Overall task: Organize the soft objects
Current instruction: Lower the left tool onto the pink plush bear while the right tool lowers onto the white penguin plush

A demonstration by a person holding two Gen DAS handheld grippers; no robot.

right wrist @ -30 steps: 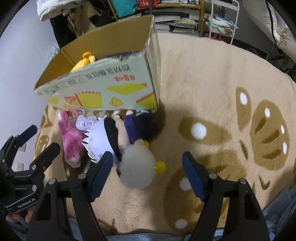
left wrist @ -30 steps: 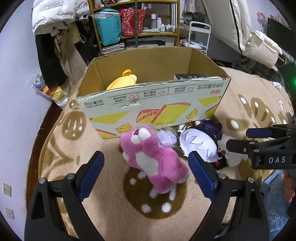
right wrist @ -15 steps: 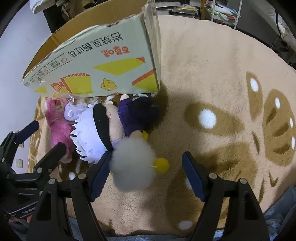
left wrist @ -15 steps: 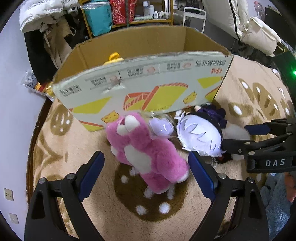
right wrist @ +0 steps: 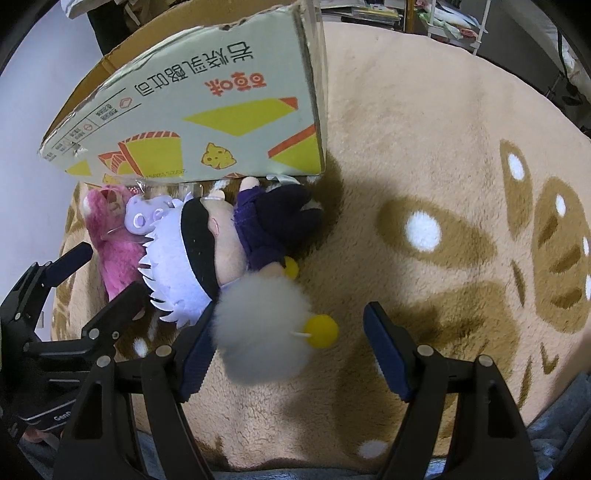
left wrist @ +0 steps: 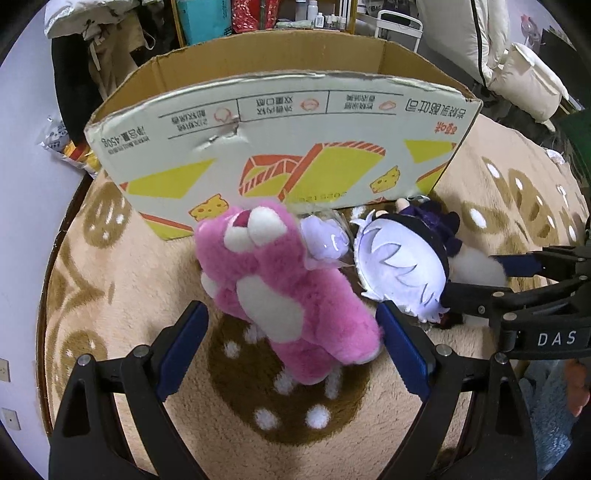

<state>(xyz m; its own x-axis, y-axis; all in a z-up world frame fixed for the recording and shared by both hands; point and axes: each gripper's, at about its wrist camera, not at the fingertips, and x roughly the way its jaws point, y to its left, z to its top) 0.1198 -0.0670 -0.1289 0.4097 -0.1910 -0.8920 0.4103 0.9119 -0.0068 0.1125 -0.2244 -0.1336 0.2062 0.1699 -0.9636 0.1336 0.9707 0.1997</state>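
Note:
A pink plush bear (left wrist: 284, 291) lies on the rug in front of the cardboard box (left wrist: 288, 140). My left gripper (left wrist: 291, 347) is open, its fingers on either side of the bear's lower body. Beside the bear lie a small lilac toy in clear wrap (left wrist: 325, 240) and a white-haired doll in dark clothes (left wrist: 402, 254). In the right wrist view my right gripper (right wrist: 288, 347) is open around a fluffy white pompom toy (right wrist: 262, 328) with a yellow ball (right wrist: 323, 330), next to the doll (right wrist: 207, 254). The bear (right wrist: 114, 251) and box (right wrist: 207, 122) show there too.
The beige rug with brown patterns (right wrist: 443, 229) spreads wide to the right. Behind the box stand shelves with bags and bottles (left wrist: 258, 18), hanging clothes (left wrist: 85, 66) and white bedding (left wrist: 517, 55). A dark wooden floor edge (left wrist: 62, 229) borders the rug at left.
Both grippers have come lower and closer to the toys. The bear now sits between the left fingers, and the pompom between the right fingers. The box's inside has dropped out of sight.

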